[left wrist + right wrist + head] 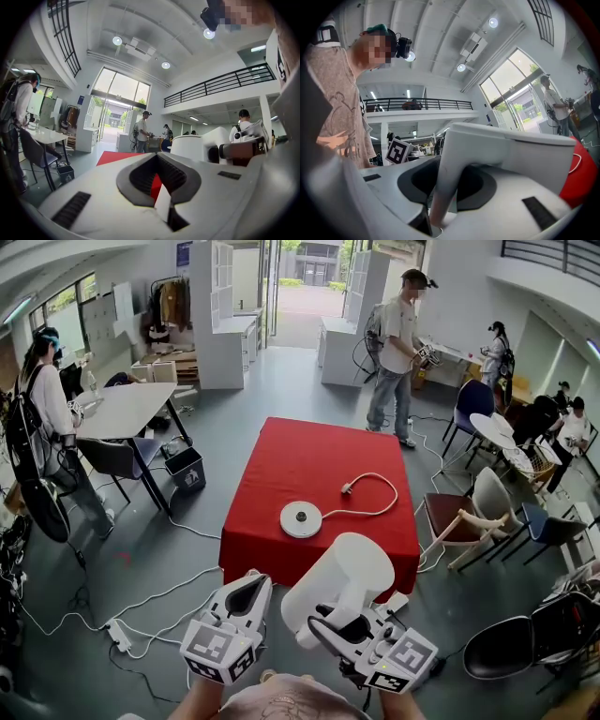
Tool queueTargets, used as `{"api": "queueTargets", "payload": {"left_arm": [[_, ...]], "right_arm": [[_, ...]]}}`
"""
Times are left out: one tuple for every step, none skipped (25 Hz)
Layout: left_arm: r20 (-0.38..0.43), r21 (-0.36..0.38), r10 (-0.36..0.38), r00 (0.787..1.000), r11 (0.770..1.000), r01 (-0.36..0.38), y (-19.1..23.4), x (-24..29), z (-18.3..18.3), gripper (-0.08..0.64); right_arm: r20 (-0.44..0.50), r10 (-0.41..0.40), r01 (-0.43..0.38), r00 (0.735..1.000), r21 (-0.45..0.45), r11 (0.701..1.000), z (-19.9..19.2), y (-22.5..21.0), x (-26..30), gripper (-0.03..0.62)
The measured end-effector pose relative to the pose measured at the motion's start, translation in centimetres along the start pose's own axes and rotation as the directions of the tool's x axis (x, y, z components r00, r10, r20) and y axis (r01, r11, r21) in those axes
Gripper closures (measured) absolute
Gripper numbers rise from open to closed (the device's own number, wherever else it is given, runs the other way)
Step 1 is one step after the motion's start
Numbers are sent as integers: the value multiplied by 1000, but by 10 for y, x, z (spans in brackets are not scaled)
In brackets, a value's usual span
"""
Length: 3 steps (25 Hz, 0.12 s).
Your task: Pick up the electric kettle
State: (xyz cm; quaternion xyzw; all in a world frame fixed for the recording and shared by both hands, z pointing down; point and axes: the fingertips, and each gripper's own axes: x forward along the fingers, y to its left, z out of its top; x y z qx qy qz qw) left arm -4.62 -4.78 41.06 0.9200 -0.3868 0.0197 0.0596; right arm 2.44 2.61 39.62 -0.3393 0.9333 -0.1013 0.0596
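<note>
Red table [309, 451] sits in the middle of the floor, ahead of the person. Other people and chairs are around it (not relevant).

The electric kettle [339, 585] is not on the table. It's in the air, short of the table's near edge and close in to the person. The white body is tilted, with its long axis running from low near the person up and away toward the table, leaning right in the head view.

Right gripper [330, 622] is clamped on the kettle's handle [446, 173]. The right gripper view shows the jaws pressed against the handle bar from both sides, with the kettle body [511, 145] filling the space just beyond. So the kettle lies directly ahead of this gripper, along its jaw line.

Left gripper [247, 594] is just beside the kettle on its left, not touching it. Its jaws are a little apart with nothing in them; the left gripper view [157, 180] shows only red table through the gap.

Round white base [301, 518] is on the table near the front edge, ahead and slightly left of the kettle, well apart from it. Its cord loops right and ends at a plug [347, 488].

Judgement: the lift looks done, right hand carrying it alone. Any next move depends on that one handle grip, since the tilted body hangs forward of it.
</note>
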Motion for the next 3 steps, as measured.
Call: {"api": "queueTargets", "payload": {"left_arm": [[0,0,0,1000,1000,0,0,1,0,566],[0,-1,-1,1000,1000,1,0,2,-1,566],[0,-1,-1,1000,1000,1,0,2,-1,566]], "right_arm": [[0,1,-1,1000,0,1000,0,-1,0,459],[0,1,-1,1000,0,1000,0,-2,0,459],[0,2,-2,1000,0,1000,0,-2,1,459]]}}
